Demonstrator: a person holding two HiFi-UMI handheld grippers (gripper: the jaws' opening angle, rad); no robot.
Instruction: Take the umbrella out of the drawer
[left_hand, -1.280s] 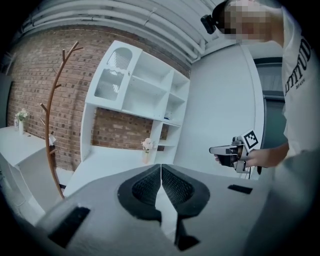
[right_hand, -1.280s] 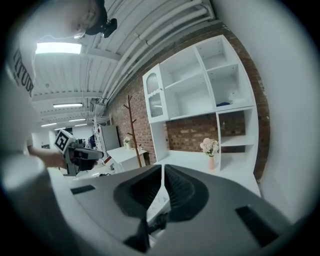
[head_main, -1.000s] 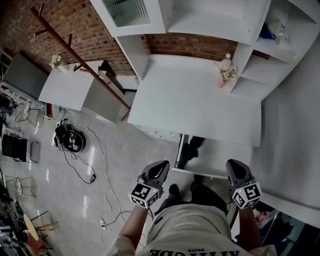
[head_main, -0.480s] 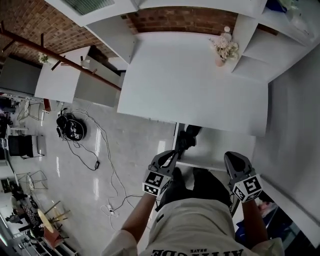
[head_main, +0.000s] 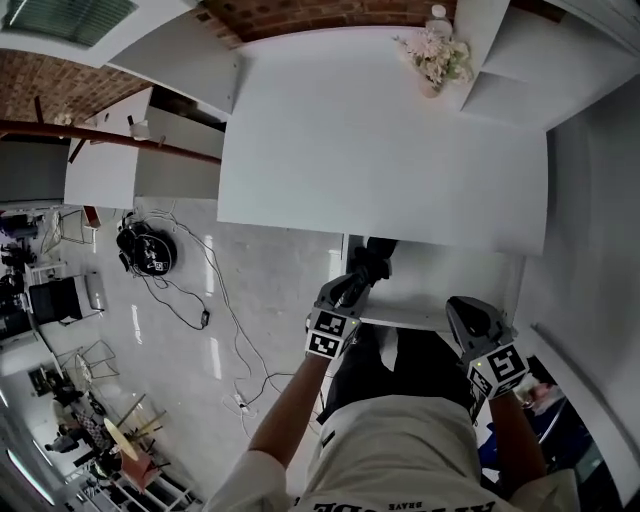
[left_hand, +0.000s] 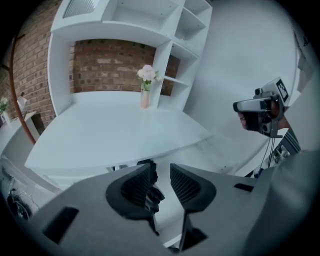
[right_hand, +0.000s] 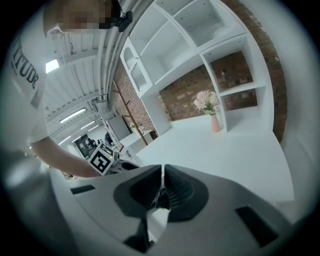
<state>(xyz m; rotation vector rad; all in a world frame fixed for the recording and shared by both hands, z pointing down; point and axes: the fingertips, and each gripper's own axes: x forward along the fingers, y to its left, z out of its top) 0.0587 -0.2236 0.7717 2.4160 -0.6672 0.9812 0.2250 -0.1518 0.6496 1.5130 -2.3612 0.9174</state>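
Black umbrella (head_main: 376, 258) in open white drawer (head_main: 450, 288), left gripper (left_hand: 161, 170) jaws just opening, parted close before it, ungripped, right gripper (right_hand: 163, 181) jaws together, empty.

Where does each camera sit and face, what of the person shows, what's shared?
Head view: on the head, steeply down at desk, drawer; forearms, shirt, left gripper, right gripper.
Left gripper view: along its jaws, just opening, umbrella in gap, ungripped; right hand.
Right gripper view: over shut jaws across desk; left forearm.
Shared: desk, flower vase.
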